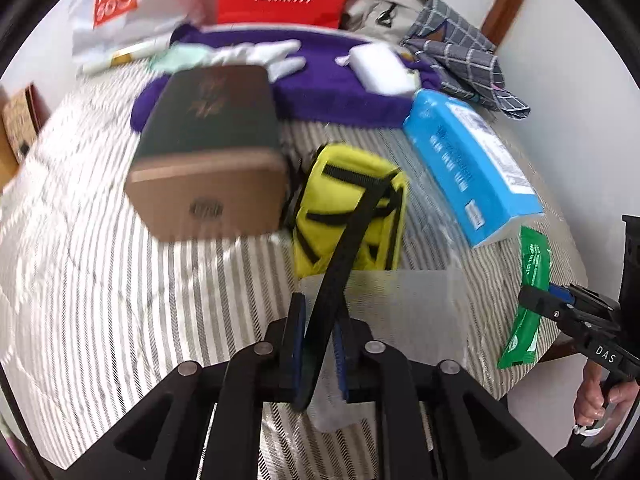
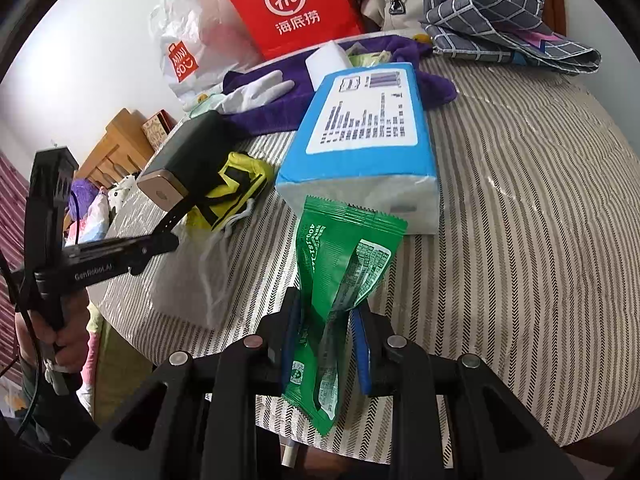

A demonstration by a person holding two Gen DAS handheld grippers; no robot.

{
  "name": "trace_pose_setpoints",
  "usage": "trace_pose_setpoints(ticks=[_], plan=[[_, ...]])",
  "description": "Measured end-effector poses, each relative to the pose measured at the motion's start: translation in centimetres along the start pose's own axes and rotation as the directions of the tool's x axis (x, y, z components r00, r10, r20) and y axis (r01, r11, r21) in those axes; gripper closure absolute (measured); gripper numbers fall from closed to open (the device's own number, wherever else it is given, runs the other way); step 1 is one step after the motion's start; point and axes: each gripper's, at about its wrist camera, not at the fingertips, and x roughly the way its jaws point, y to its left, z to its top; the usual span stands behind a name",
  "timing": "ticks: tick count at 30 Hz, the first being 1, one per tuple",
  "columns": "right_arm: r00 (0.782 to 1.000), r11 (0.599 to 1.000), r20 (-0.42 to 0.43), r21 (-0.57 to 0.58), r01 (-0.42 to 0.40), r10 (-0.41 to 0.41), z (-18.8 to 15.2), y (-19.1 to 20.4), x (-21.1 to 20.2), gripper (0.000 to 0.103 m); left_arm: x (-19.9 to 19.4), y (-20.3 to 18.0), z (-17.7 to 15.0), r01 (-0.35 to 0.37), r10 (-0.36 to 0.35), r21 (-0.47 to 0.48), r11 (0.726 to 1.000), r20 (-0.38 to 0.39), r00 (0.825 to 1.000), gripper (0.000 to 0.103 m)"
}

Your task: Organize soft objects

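A white plastic shopping bag (image 2: 188,40) with an orange logo stands at the far left against the wall, its contents not visible, and beside it a red paper bag (image 2: 288,4) stands upright, its inside also hidden. On the striped bedcover (image 2: 520,200) a dark green and tan box (image 1: 208,152) lies closed, touching the yellow pouch (image 1: 352,208). The left gripper (image 1: 320,344) is clamped on the pouch's black strap (image 1: 344,248), which runs up from between its pads to the pouch. Under the gripper lies a translucent bag (image 1: 400,312); what it holds I cannot tell. Right of the pouch rests a sealed blue tissue pack (image 2: 368,136), its far end on a purple towel (image 1: 320,80) carrying a white glove (image 1: 272,56) and a white block (image 1: 380,68). The right gripper (image 2: 328,344) pinches a sealed green packet (image 2: 340,264) just before the tissue pack. A grey checked cloth (image 2: 500,20) lies far right.
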Motion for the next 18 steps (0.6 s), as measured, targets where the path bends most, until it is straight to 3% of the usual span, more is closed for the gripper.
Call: trace_pose_setpoints(ticks=[6, 18], plan=[[1.0, 1.0, -0.008, -0.004, 0.007, -0.007, 0.1, 0.2, 0.2, 0.077, 0.0, 0.8, -0.5, 0.012, -0.012, -0.032, 0.999, 0.013, 1.0, 0.088], [1.0, 1.0, -0.021, -0.009, 0.02, -0.02, 0.2, 0.4, 0.3, 0.076, 0.2, -0.7, 1.0, 0.012, -0.012, 0.02, 1.0, 0.015, 1.0, 0.084]])
